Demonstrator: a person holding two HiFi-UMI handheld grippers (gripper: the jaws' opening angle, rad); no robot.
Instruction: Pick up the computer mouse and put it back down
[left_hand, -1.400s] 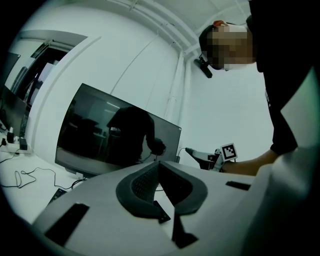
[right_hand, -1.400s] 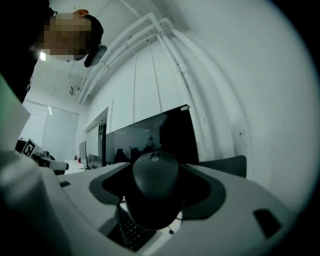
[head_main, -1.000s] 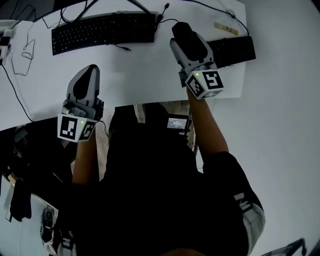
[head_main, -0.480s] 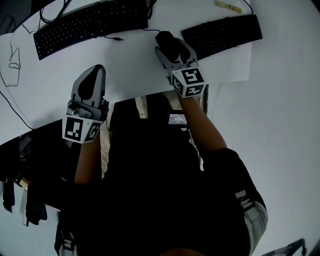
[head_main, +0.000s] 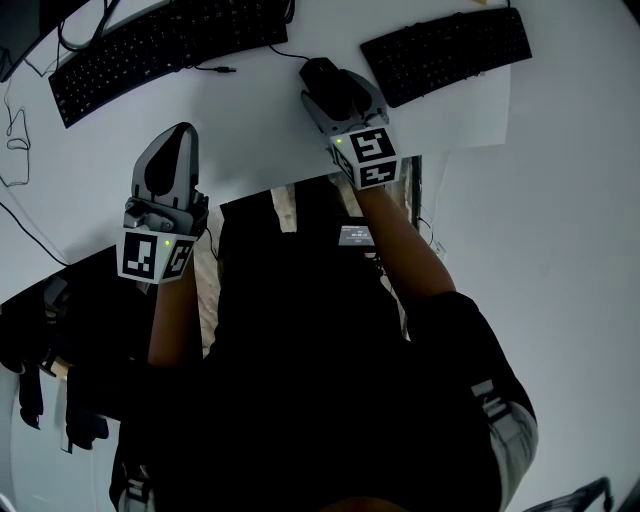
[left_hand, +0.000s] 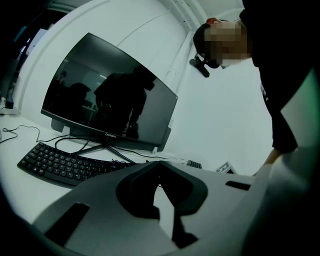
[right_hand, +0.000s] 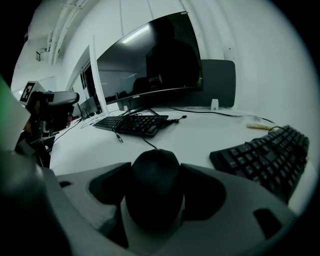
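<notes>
**Head view.** At upper centre the right gripper (head_main: 335, 90) has its jaws clenched round the computer mouse (head_main: 320, 72). The mouse is a dark rounded lump whose front pokes out past the grey fingers, and its rear is hidden under the gripper. It sits over the white desk (head_main: 250, 130), between the near ends of the left keyboard (head_main: 160, 45) and the right keyboard (head_main: 450, 50). Whether it rests on the desk or hangs just off it cannot be told. The left gripper (head_main: 182, 135), at mid left, has its tips over the desk.

**Left gripper view.** The jaws meet at their tips, with nothing between them. Beyond them stands a dark monitor (left_hand: 112, 95). The person (left_hand: 285, 100) in dark clothing fills the frame's right.

**Right gripper view.** The jaws stand apart by the mouse's width and press on both its flanks. The mouse is matt black with a smooth dome, and a thin cable (right_hand: 149, 145) leaves its front. Its underside is hidden by the gripper body.
</notes>
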